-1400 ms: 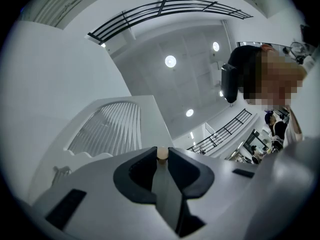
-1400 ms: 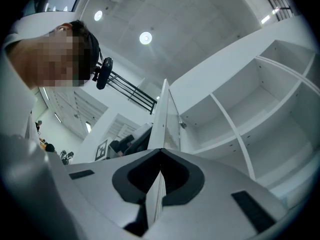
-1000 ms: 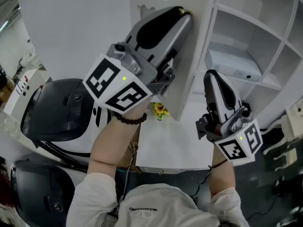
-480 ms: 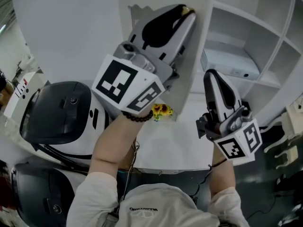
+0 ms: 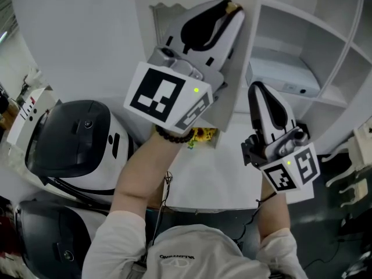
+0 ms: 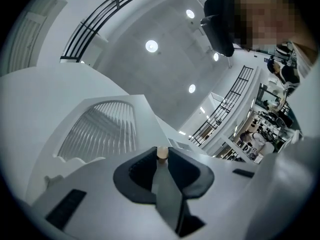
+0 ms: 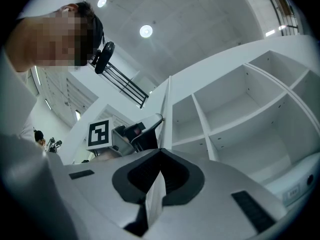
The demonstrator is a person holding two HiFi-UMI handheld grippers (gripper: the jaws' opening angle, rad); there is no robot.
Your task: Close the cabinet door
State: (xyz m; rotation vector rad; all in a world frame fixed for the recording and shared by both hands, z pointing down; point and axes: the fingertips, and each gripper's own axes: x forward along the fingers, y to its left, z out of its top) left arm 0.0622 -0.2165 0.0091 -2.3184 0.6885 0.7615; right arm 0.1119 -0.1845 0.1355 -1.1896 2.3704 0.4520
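White walls and a tall white open-shelved cabinet (image 5: 343, 57) fill the background, and round ceiling lamps (image 6: 151, 46) shine overhead in both gripper views. A flat white box (image 5: 285, 79) lies on 1 of the cabinet's shelves.

The white cabinet door with an arched louvred panel (image 5: 225, 106) stands ajar at the cabinet's left side, swung out from the shelf fronts. In the right gripper view it shows as a thin upright edge beside the shelves.

The left gripper (image 5: 231, 9) is raised against the door, and its jaws are closed on the small round tan knob (image 6: 162, 153) at the door's edge. The knob sits right between the fingertips. A dark bead bracelet (image 5: 174, 139) circles the wrist behind this gripper.

The right gripper (image 5: 258, 89) hangs lower and to the right, in front of the shelves and apart from the door. Its jaws are together, with nothing in them.

Below the door lies a white bench (image 5: 209, 182), and a small bunch of yellow flowers (image 5: 200, 135) stands at the door's foot. To the left sits a rounded black-and-white machine (image 5: 70, 135), with a second dark one (image 5: 46, 237) nearer the person.
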